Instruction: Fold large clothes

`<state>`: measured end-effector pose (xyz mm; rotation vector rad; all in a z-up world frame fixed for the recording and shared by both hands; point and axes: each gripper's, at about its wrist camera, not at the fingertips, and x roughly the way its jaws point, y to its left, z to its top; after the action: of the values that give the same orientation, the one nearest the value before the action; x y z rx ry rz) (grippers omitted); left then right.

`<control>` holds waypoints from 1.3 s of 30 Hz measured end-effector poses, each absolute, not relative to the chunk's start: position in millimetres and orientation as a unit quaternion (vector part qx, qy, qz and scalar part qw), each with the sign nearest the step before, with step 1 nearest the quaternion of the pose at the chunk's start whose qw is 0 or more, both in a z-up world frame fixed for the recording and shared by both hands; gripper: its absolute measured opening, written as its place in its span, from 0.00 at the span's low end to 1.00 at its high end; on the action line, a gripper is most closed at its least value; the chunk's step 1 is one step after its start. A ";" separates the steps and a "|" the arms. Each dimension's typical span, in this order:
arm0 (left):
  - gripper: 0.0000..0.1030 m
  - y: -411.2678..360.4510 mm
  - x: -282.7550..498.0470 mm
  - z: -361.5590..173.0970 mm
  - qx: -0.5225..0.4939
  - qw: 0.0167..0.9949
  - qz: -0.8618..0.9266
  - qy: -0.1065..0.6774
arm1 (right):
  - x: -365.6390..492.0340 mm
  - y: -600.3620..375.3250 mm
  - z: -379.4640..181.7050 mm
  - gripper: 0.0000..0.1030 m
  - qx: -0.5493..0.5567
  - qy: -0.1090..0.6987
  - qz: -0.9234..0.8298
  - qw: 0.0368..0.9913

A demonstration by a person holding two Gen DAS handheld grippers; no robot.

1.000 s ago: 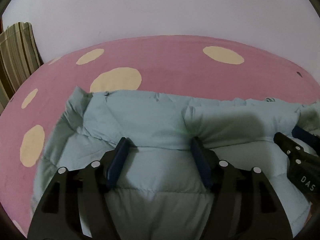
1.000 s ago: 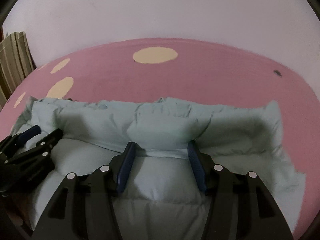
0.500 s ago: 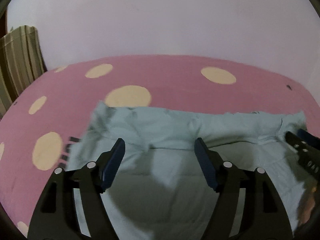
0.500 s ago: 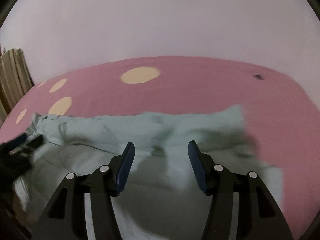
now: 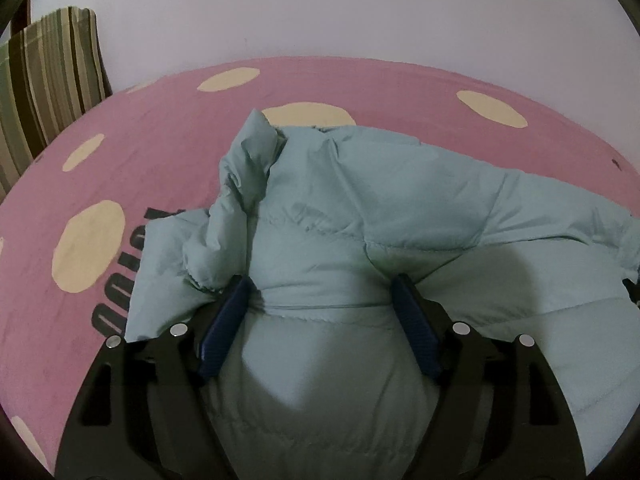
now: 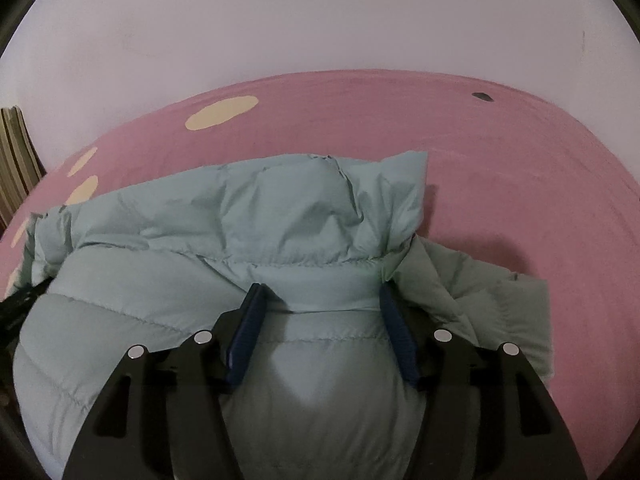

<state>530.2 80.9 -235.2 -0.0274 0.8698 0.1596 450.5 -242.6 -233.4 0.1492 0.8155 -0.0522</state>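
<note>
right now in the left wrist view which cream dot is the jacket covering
The cream dot just beyond the jacket, at its far edge, its near side hidden by fabric; the other dots show clear of it.

Each camera rides just behind its own gripper, looking forward and steeply down along the two fingers, close over the pale blue padded jacket (image 5: 360,208) on the pink spotted bedsheet (image 5: 168,152). Both face the white wall (image 6: 320,20). They share the jacket, the sheet, the wall and the striped cushion (image 5: 48,76) at far left.
</note>
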 end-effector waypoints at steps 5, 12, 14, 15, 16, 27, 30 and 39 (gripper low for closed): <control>0.73 81.9 519.9 -216.6 -0.015 0.903 0.075 0.424 | 447.3 -241.4 -223.6 0.61 0.073 0.400 -0.022 0.913; 0.89 122.3 467.4 -186.1 -0.041 0.907 0.112 0.404 | 408.8 -265.1 -193.5 0.73 0.100 0.379 -0.026 0.920; 0.90 141.9 456.0 -184.9 -0.065 0.901 0.132 0.408 | 396.5 -275.3 -194.3 0.74 0.109 0.383 -0.033 0.917; 0.90 154.1 449.8 -187.1 -0.086 0.895 0.144 0.414 | 390.9 -280.0 -196.0 0.75 0.111 0.384 -0.038 0.916; 0.90 163.1 447.0 -190.8 -0.104 0.889 0.146 0.420 | 385.8 -285.8 -200.1 0.76 0.111 0.388 -0.046 0.914; 0.82 180.8 449.6 -224.5 -0.181 0.868 0.080 0.455 | 386.4 -299.9 -241.8 0.78 0.169 0.438 -0.052 0.882; 0.44 175.3 451.3 -223.3 -0.176 0.872 0.060 0.452 | 386.4 -292.2 -242.2 0.59 0.161 0.436 -0.044 0.884; 0.11 160.3 447.9 -213.1 -0.164 0.880 0.033 0.445 | 384.6 -276.0 -231.3 0.23 0.155 0.424 -0.024 0.892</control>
<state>447.9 160.3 -213.1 -0.3421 0.9270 0.0677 384.6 -276.0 -231.3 0.3216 0.8798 -0.0494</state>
